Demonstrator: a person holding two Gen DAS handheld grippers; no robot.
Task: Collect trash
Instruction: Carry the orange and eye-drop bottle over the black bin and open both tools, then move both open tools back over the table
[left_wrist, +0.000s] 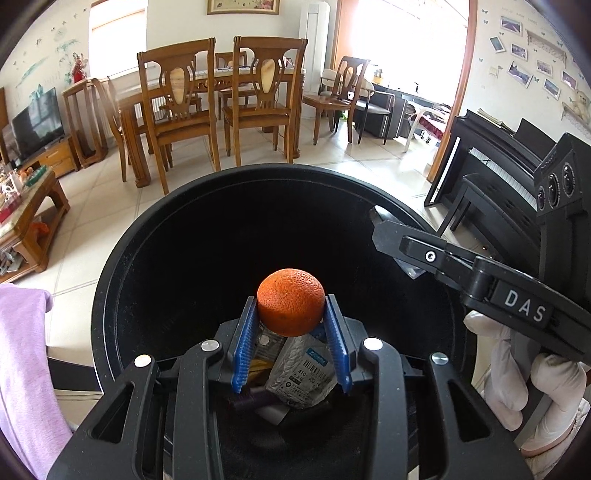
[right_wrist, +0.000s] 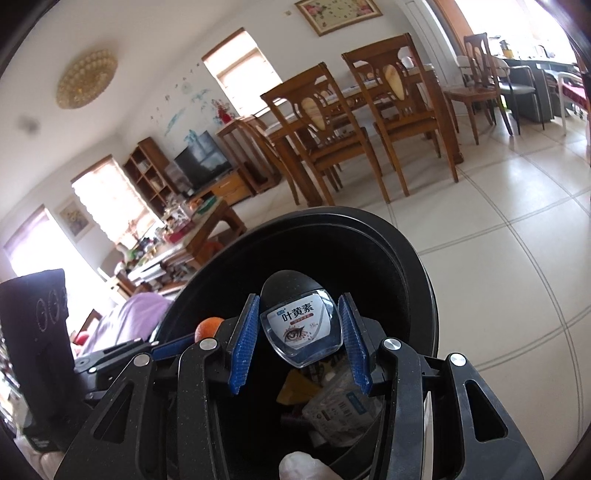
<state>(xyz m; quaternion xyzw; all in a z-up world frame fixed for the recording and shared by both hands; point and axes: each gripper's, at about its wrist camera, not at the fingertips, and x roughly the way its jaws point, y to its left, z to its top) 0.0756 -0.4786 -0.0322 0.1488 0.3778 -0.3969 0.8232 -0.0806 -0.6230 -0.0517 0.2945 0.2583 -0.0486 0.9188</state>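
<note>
A black round trash bin (left_wrist: 110, 280) fills the lower middle of both views. My left gripper (left_wrist: 291, 300) is shut on an orange mandarin (left_wrist: 290, 306), which hangs above the bin's opening between the blue pads. My right gripper (right_wrist: 299, 297) is shut on a small eye-drop bottle (right_wrist: 300, 326) with a black cap and a white label, also over the bin (right_wrist: 332, 218). In the left wrist view the right gripper (left_wrist: 384, 225) reaches in over the bin's right rim. A silver packet (left_wrist: 303, 373) and a yellow wrapper (right_wrist: 295, 387) lie at the bottom with other scraps.
A gloved hand (left_wrist: 517, 369) holds the right tool. Purple cloth (left_wrist: 22, 369) lies to the bin's left. Wooden dining chairs (left_wrist: 184, 122) and a table stand across the tiled floor (right_wrist: 498, 277). A black piano (left_wrist: 491, 162) is on the right, a cluttered coffee table (left_wrist: 26, 221) on the left.
</note>
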